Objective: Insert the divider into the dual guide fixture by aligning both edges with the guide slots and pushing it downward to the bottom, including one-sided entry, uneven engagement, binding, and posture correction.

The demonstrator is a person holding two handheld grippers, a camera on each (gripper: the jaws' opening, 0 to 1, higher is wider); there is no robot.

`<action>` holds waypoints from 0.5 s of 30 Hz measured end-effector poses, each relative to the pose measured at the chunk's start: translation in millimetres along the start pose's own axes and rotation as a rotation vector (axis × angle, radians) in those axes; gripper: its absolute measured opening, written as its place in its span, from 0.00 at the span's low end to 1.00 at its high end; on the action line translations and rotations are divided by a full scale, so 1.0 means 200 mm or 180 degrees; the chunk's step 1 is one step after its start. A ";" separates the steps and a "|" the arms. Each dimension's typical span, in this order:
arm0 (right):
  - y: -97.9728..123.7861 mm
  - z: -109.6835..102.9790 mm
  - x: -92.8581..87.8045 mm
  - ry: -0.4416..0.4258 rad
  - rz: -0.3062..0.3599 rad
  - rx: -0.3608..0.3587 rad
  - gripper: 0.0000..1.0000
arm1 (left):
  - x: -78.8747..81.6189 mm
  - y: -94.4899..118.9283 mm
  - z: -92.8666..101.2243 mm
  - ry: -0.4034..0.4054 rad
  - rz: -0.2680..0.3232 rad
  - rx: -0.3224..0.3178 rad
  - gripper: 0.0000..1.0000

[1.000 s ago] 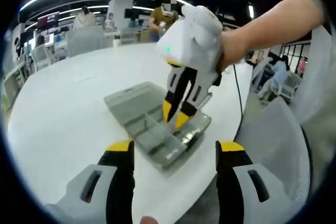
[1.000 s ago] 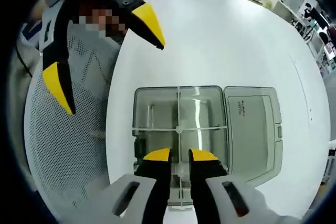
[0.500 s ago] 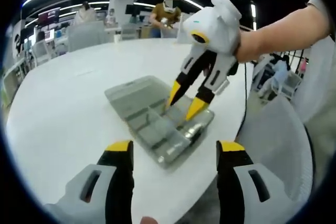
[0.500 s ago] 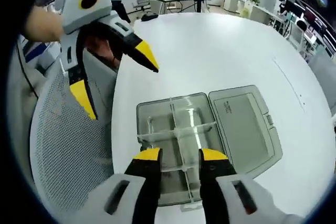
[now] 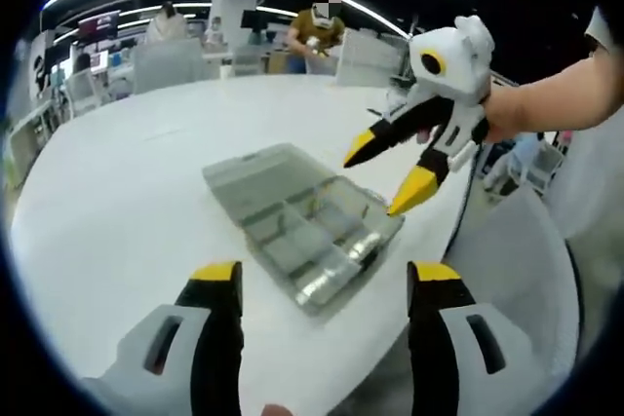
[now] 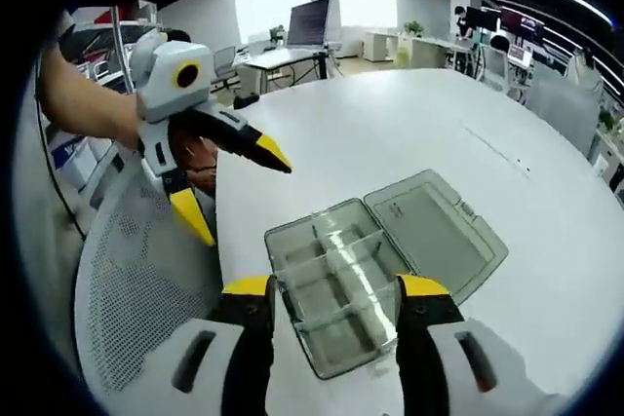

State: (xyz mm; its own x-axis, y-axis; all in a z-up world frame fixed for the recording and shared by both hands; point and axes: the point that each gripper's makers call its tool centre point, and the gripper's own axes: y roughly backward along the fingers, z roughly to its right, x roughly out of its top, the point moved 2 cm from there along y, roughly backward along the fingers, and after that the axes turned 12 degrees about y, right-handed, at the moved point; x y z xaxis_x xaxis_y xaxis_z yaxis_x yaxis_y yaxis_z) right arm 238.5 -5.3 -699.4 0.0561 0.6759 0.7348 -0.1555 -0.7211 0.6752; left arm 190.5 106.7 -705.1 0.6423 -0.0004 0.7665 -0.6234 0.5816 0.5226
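Observation:
A clear plastic compartment box (image 5: 292, 226) lies on the white table with its lid (image 5: 244, 170) folded open. Thin clear dividers (image 6: 336, 265) stand crosswise inside the box (image 6: 341, 314), seated between its walls. My right gripper (image 6: 334, 286) hovers above the near end of the box, open, with nothing between its jaws. In the left gripper view the right gripper (image 5: 388, 176) hangs above the box's right side, held by a hand. My left gripper (image 5: 325, 276) is open and holds nothing, near the table edge. In the right gripper view the left gripper (image 6: 237, 194) is off to the left, over the chair.
A grey mesh chair (image 6: 136, 280) stands against the table edge beside the box, also seen as a mesh chair (image 5: 507, 250). The round white table (image 5: 127, 192) stretches away behind the box. Desks, chairs and people are in the far background.
My right gripper has opened wider and drawn up and back from the box, leaving the divider seated inside. The left gripper has stayed open in about the same place.

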 end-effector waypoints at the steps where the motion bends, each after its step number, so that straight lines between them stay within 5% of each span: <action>1: 0.03 0.00 0.01 -0.0075 0.0078 -0.0071 0.49 | 0.01 0.00 0.00 0.0036 0.0032 0.0003 0.70; 15: 0.22 -0.05 -0.12 -0.0732 0.0355 -0.0525 0.66 | 0.02 0.03 0.01 0.0213 0.0136 0.0089 0.78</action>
State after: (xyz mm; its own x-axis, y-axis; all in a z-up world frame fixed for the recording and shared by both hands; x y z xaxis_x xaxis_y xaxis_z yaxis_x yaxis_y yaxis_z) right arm 221.3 -52.0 -687.1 0.2487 0.5282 0.8119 -0.3303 -0.7417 0.5837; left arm 188.8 109.0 -699.3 0.6427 0.0788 0.7621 -0.6624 0.5570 0.5010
